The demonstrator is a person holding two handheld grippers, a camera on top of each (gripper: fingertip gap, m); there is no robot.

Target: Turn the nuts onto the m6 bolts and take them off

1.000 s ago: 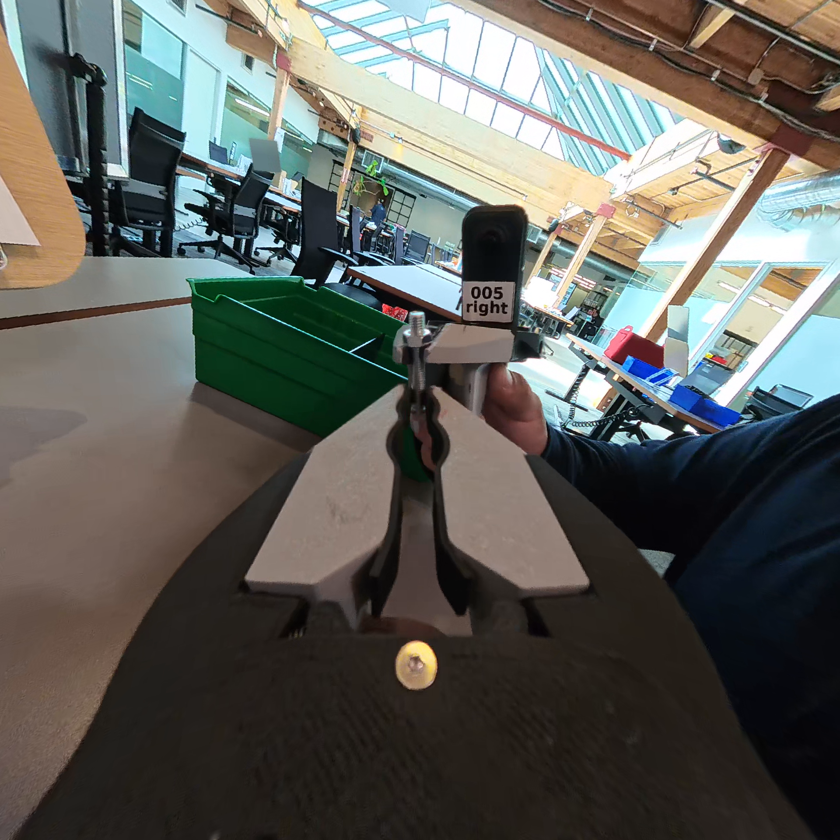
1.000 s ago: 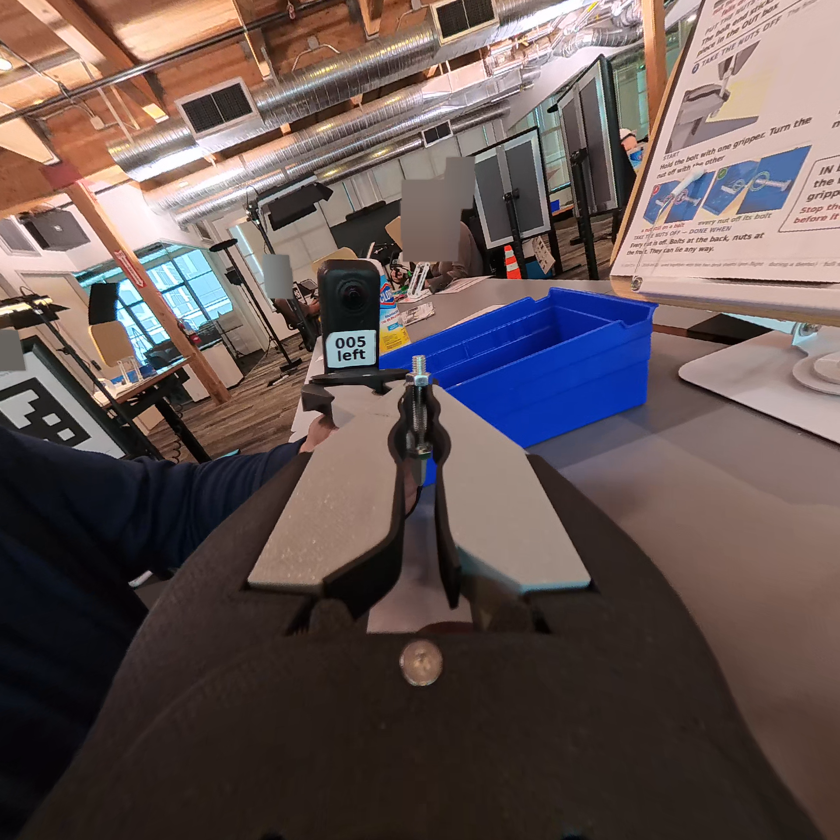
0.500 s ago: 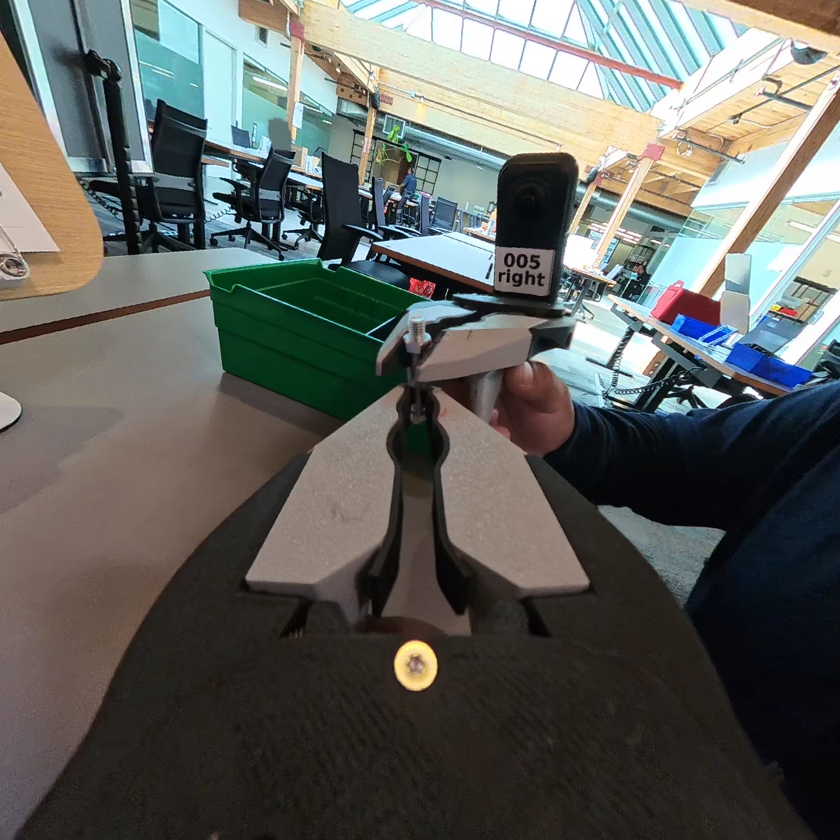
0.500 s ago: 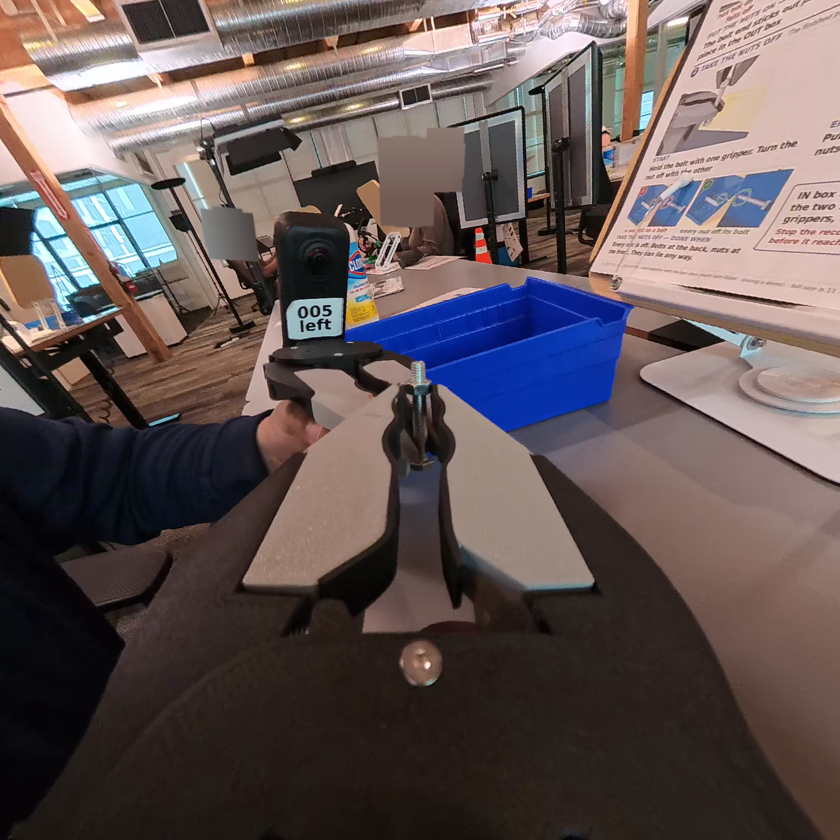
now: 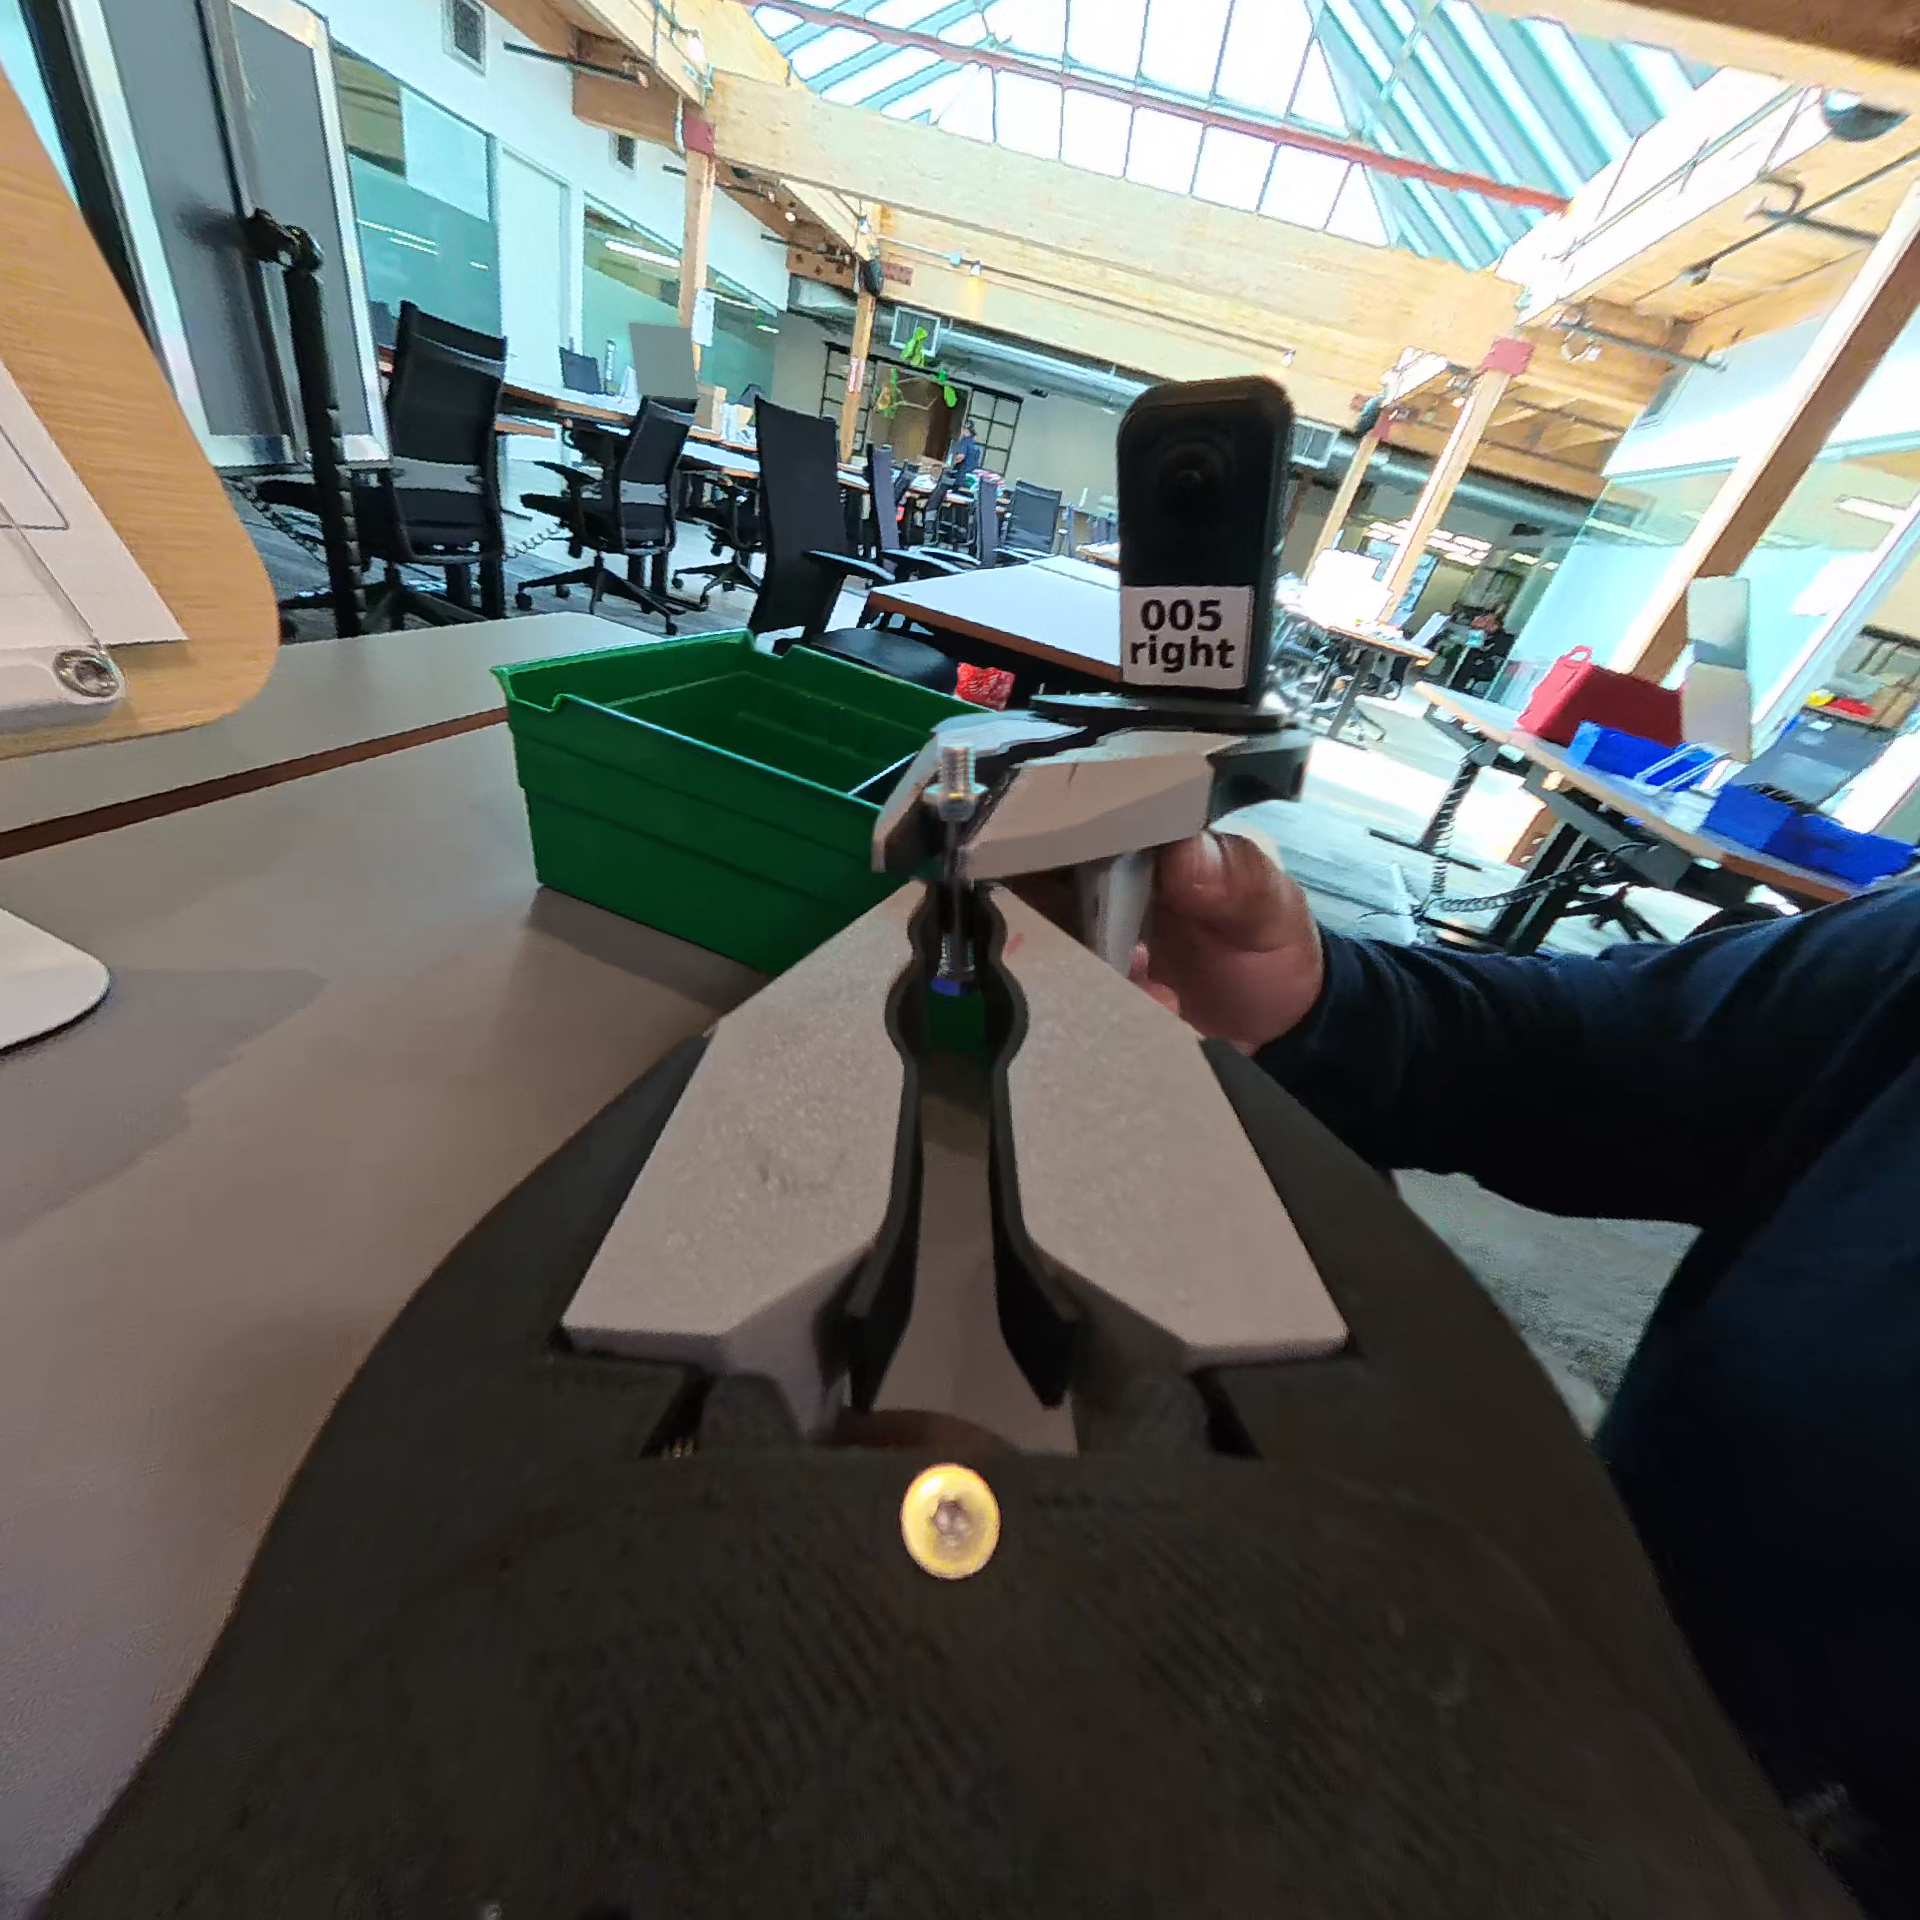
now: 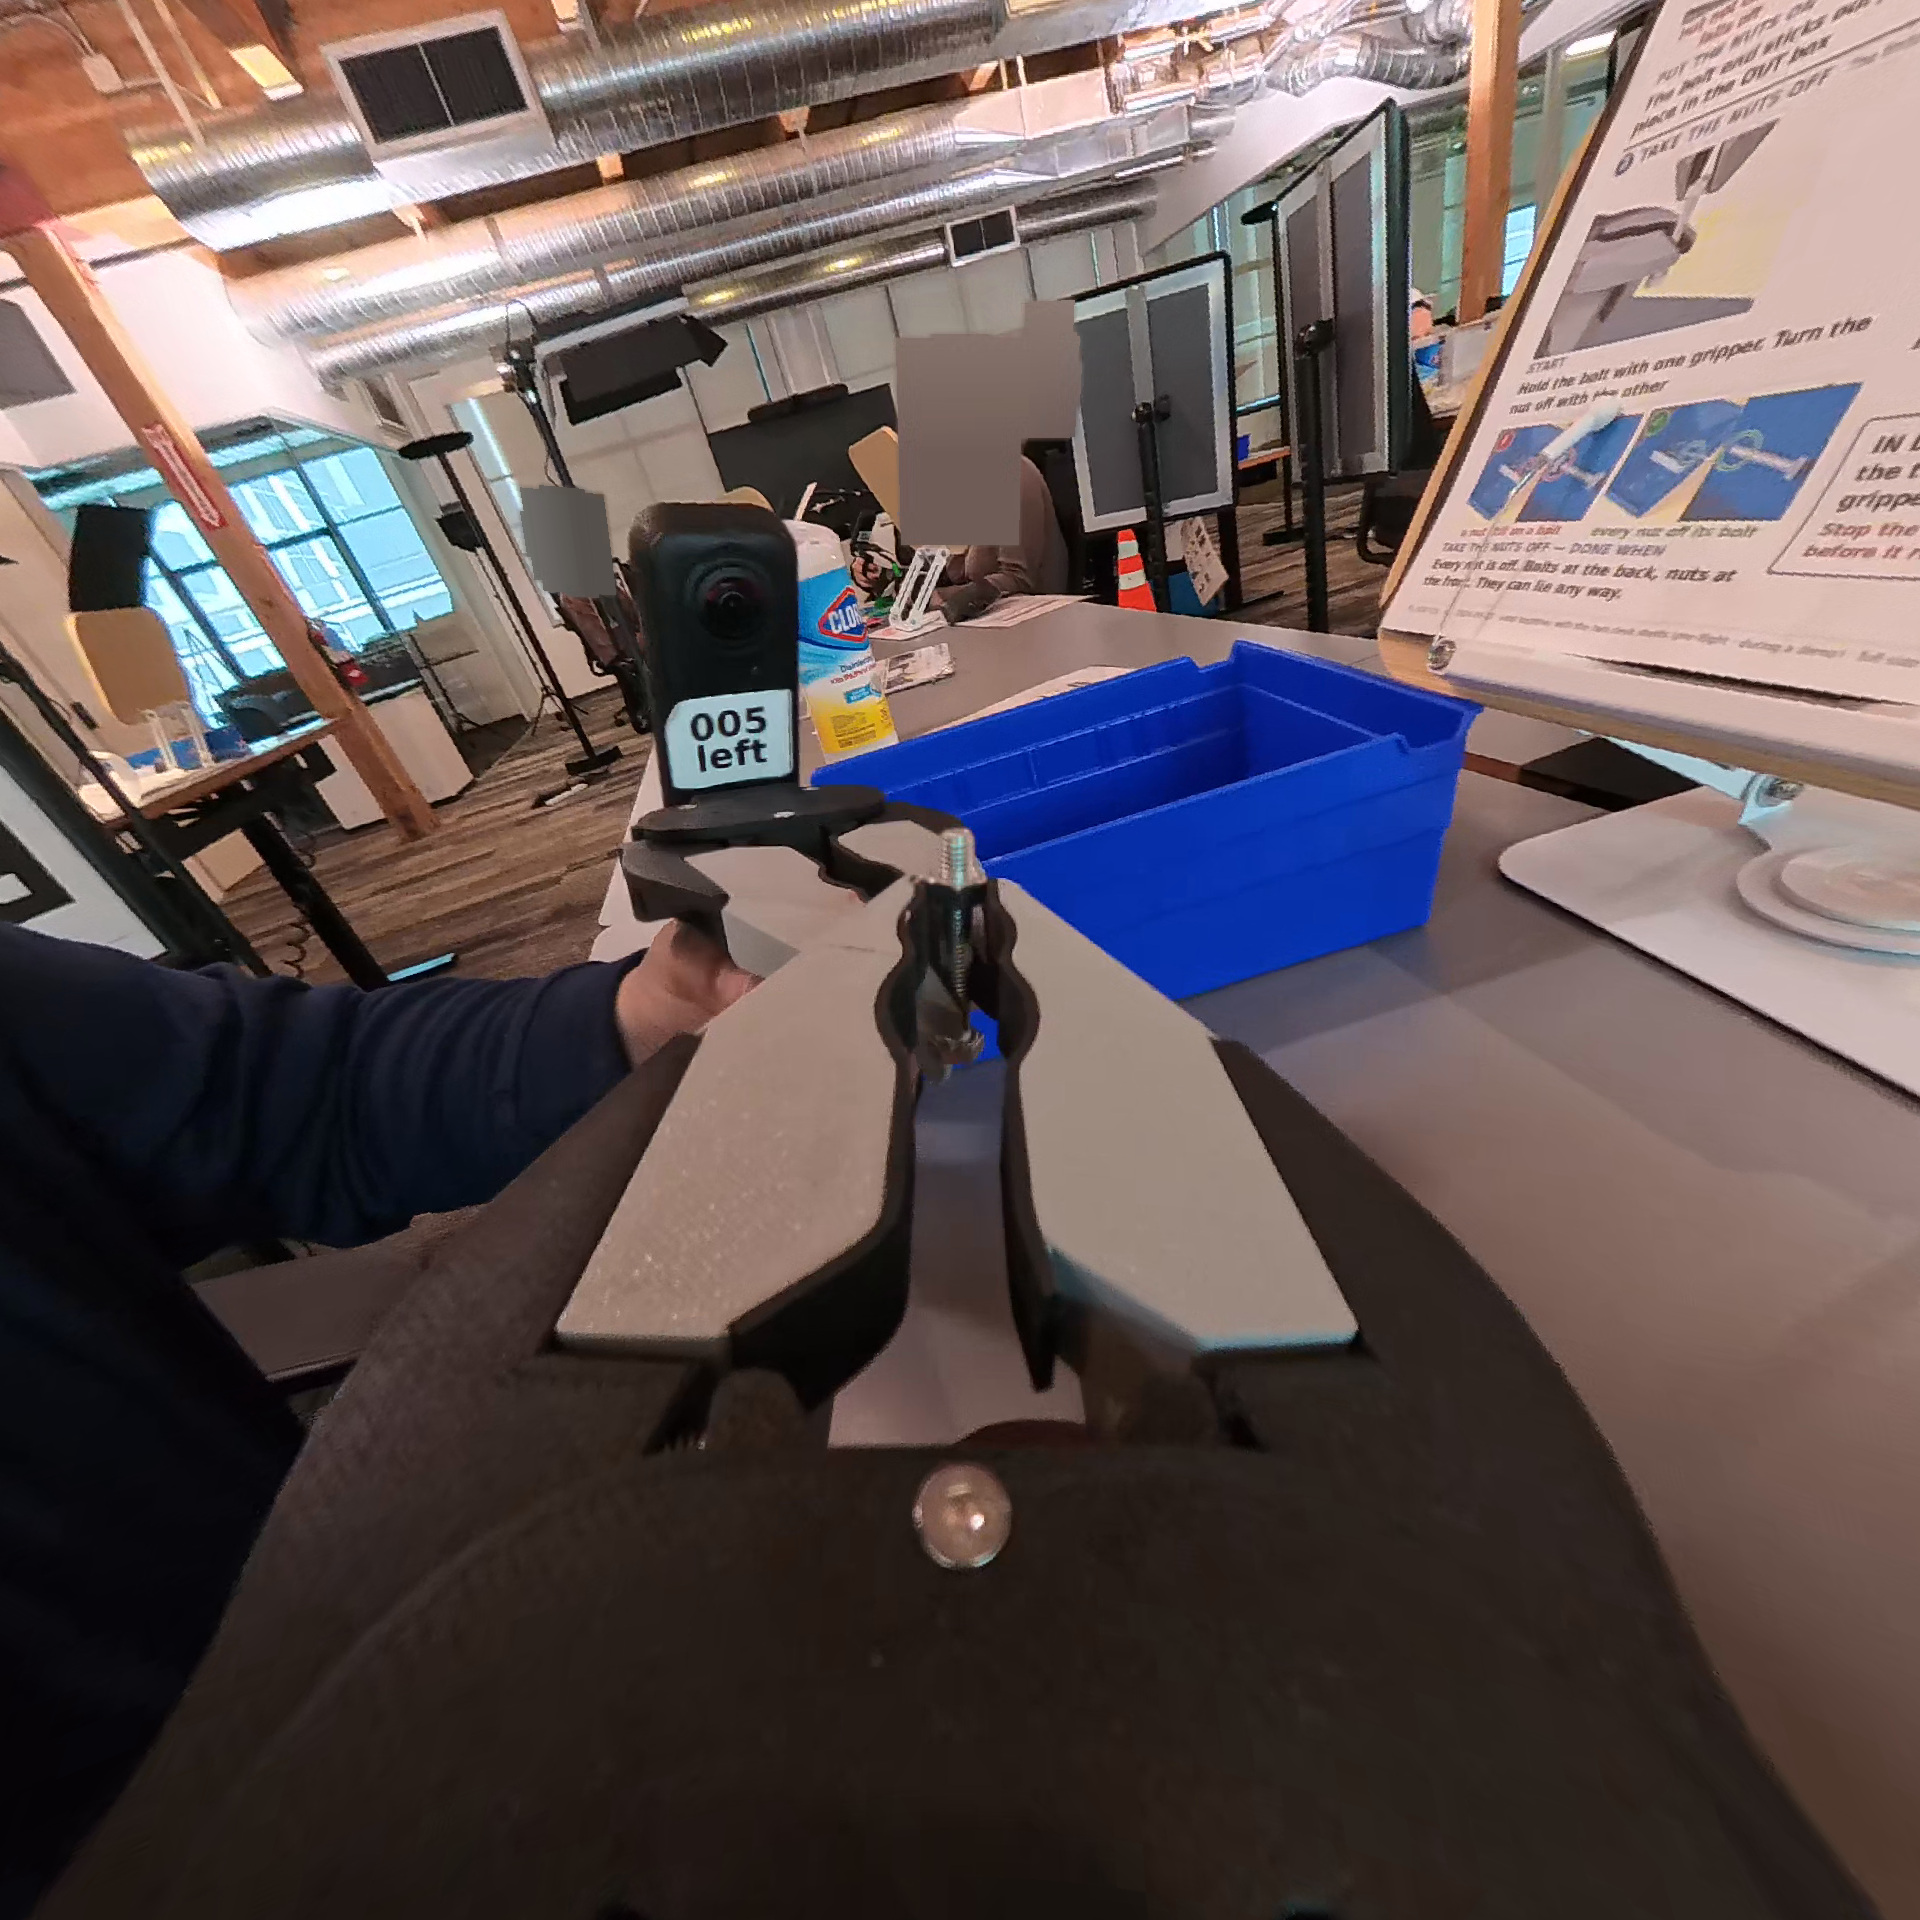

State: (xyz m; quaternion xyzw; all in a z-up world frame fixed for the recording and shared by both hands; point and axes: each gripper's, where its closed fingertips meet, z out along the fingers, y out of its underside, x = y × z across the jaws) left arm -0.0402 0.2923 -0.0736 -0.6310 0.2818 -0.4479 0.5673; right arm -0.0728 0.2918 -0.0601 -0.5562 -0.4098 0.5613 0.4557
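We see silver bolt upright above table, threaded tip up, head at bottom. Silver nut sits near top of thread, few turns below tip. In right wrist view, bolt upright too, nut high on shank.

An open-plan office, perhaps partly a workshop, is shown: rows of desks and black swivel chairs are seen under timber beams, skylights and exposed ducts.
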